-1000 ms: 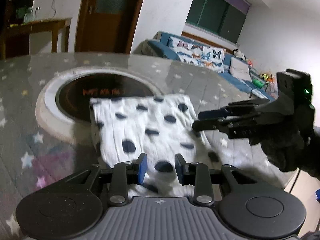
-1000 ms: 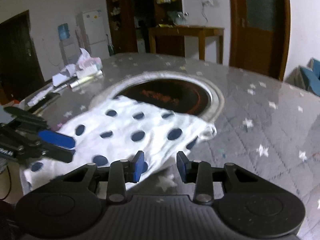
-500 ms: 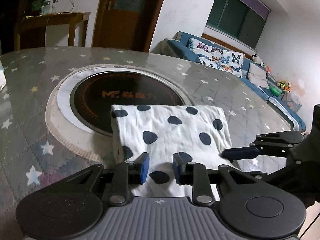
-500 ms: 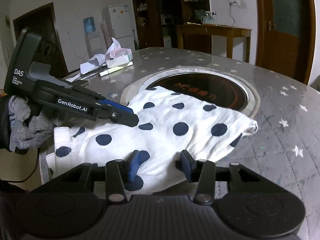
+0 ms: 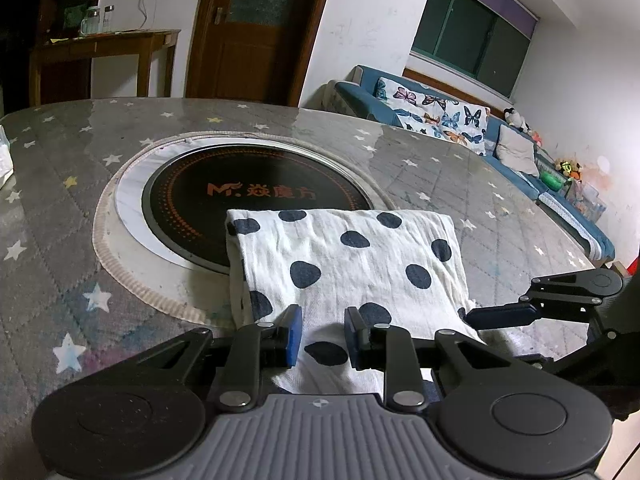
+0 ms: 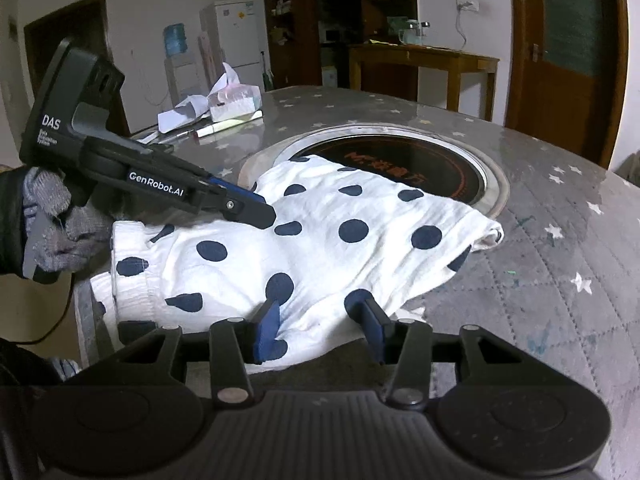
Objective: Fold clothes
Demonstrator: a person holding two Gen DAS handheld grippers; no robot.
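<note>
Left claw (image 5: 318, 334): has dropped low over near end of white, navy-spotted cotton garment (image 5: 352, 264), jaws narrowed, parted, cloth between, not pinched. Garment lies folded on grey star-print worktop (image 5: 60, 240), far edge over black round hob (image 5: 240, 196). Right claw (image 6: 320, 326): jaws widened, open, astride near hem. Judgement: both set for next fold.

A grey star-patterned tabletop (image 5: 60, 208) has a round black cooktop (image 5: 256, 196) with orange lettering set into its middle. Papers and a tissue pack (image 6: 236, 98) lie near its far edge. Beyond stand a wooden side table (image 6: 424, 58), a brown door (image 5: 248, 28), a white fridge (image 6: 232, 32) and a blue sofa (image 5: 452, 120) with butterfly cushions.
</note>
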